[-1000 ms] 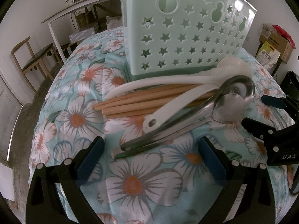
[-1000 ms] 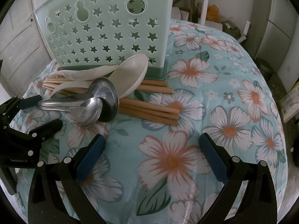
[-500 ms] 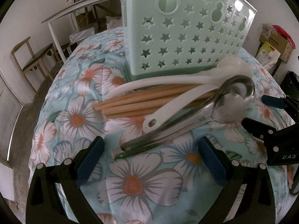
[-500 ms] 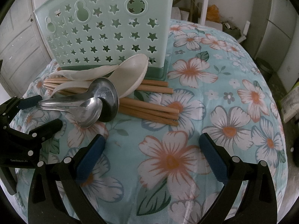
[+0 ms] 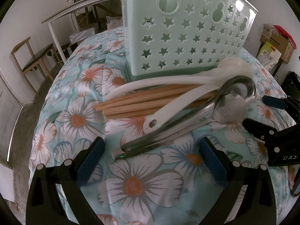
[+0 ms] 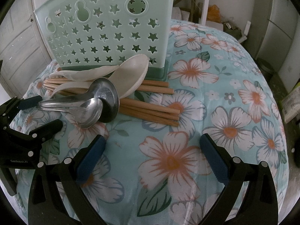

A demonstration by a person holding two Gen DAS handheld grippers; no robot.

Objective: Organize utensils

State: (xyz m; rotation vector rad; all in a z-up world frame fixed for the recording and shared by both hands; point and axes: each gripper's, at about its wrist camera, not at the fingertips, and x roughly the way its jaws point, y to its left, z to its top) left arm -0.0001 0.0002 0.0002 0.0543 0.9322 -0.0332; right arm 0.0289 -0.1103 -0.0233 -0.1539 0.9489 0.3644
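Observation:
A mint green utensil holder with star cut-outs stands upright on the floral tablecloth; it also shows in the right wrist view. In front of it lies a pile: several wooden chopsticks, two white plastic spoons and two steel spoons. My left gripper is open and empty just short of the steel handles. My right gripper is open and empty in front of the chopsticks. Each gripper shows at the edge of the other's view.
The table drops away at its edges on all sides. A wooden chair and a white desk stand to the far left. Cardboard boxes and bags sit at the far right. White cupboards stand behind the table.

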